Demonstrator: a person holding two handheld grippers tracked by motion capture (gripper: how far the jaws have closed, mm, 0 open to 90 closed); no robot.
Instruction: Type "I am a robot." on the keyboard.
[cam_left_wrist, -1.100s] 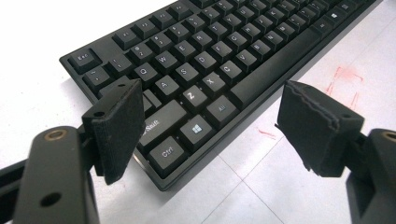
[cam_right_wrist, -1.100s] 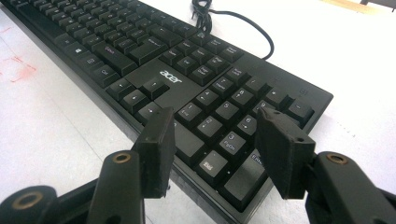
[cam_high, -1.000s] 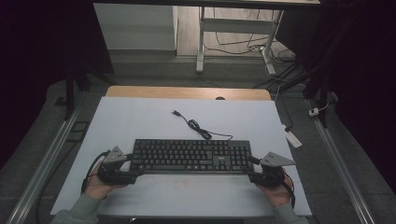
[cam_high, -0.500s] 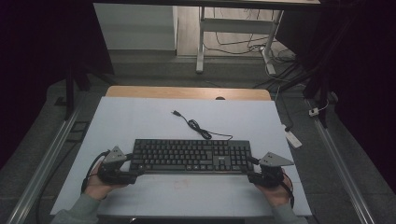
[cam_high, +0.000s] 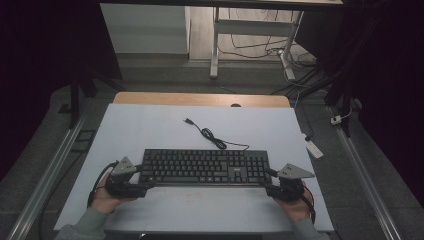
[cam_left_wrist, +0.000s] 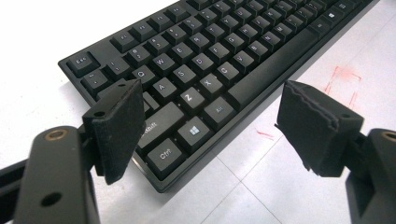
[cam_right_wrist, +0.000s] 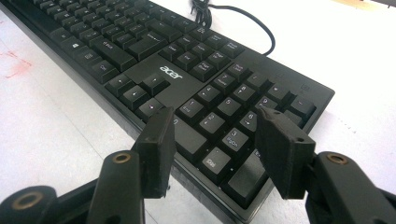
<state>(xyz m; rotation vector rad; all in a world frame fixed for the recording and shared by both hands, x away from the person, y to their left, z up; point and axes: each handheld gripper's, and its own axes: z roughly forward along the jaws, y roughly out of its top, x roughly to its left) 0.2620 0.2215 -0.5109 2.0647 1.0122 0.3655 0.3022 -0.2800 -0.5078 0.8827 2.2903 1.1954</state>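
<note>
A flat black plastic keyboard (cam_high: 205, 167) lies lengthwise near the front edge of the white table (cam_high: 150, 125), its low square keys matte with pale lettering. Its thin black cable (cam_high: 212, 136) runs in a loose kink from the keyboard's back edge toward the middle of the table, ending in a small plug.

The left gripper (cam_left_wrist: 229, 123) stands at the keyboard's left end, jaws spread wide, their dark pads rough and ragged at the edges (like torn foam); one pad hangs over the corner keys, the other over bare table, nothing clamped.

The right gripper (cam_right_wrist: 215, 142) stands at the right end, jaws open over the front corner of the number pad. Faint red marks (cam_left_wrist: 343, 79) stain the tabletop beside the front edge.
</note>
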